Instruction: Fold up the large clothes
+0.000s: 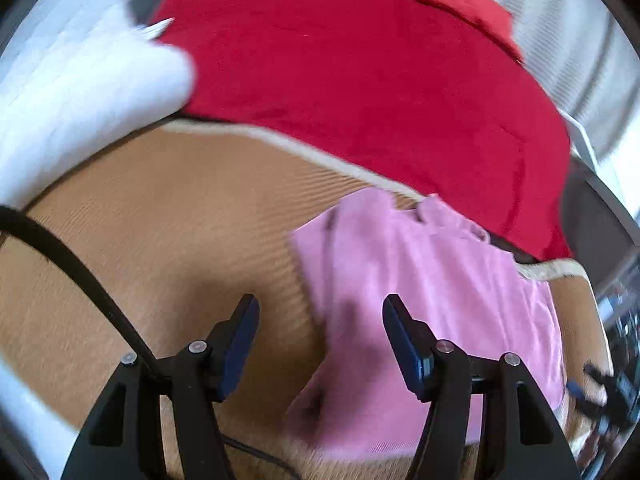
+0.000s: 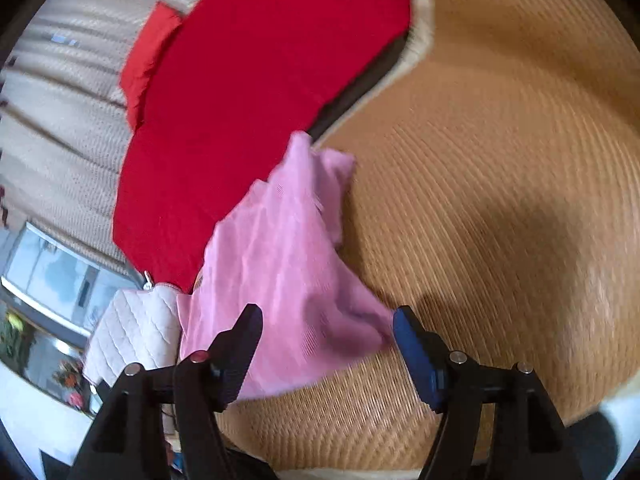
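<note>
Both grippers, left (image 1: 320,340) and right (image 2: 328,348), gape empty above the pink garment (image 1: 432,312) crumpled on the woven mat (image 1: 168,232), near the red cloth (image 1: 360,80).

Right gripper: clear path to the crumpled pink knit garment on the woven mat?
Probably yes. The right gripper is open with the crumpled pink knit garment lying just ahead between its fingers on the tan woven mat; nothing blocks it.
</note>
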`<state>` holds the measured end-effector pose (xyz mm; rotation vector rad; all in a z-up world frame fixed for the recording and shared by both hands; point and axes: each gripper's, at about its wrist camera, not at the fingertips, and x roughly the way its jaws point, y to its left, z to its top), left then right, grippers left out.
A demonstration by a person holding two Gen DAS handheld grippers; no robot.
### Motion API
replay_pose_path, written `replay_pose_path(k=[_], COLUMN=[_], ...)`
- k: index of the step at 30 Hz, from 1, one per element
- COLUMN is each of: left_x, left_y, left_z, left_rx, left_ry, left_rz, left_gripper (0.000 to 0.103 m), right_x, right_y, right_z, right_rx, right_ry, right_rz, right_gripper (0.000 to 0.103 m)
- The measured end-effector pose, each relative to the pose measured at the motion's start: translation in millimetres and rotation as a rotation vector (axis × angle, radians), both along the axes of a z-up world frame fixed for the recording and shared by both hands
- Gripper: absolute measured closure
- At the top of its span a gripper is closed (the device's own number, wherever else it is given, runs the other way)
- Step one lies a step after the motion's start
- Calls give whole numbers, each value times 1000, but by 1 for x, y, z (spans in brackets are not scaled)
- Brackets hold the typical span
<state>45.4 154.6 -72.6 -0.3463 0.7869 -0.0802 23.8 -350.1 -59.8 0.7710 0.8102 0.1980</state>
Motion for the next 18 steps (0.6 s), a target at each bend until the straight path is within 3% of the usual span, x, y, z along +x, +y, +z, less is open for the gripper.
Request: replay_pose_path(k=[5, 12, 13, 14, 15, 16, 18], left_x=[52, 78, 81, 83, 88, 89, 80], left_y=[-25, -44, -44, -43, -44, -43, -42], left_z=[-4, -13, -15, -17, -20, -22, -12], left_rx=[46, 57, 69, 71, 76, 74, 88], left_ry=[37, 84, 94, 100, 121, 134, 79], left_rz=[-94, -70, -64, -65, -72, -78, -77], left_gripper=[33, 33, 39, 74, 97, 99, 99], right_x=[60, 127, 135, 140, 146, 149, 147], right_y=[24, 35, 41, 41, 46, 49, 57], right_z=[22, 19, 16, 14, 10, 10, 22], right_rx=[-126, -281, -312, -323, -335, -348, -410], right_ry=[-34, 18, 29, 37, 55, 65, 34], right_rz=[90, 140, 160, 172, 187, 192, 203], right_gripper=[31, 33, 35, 48, 83, 94, 96])
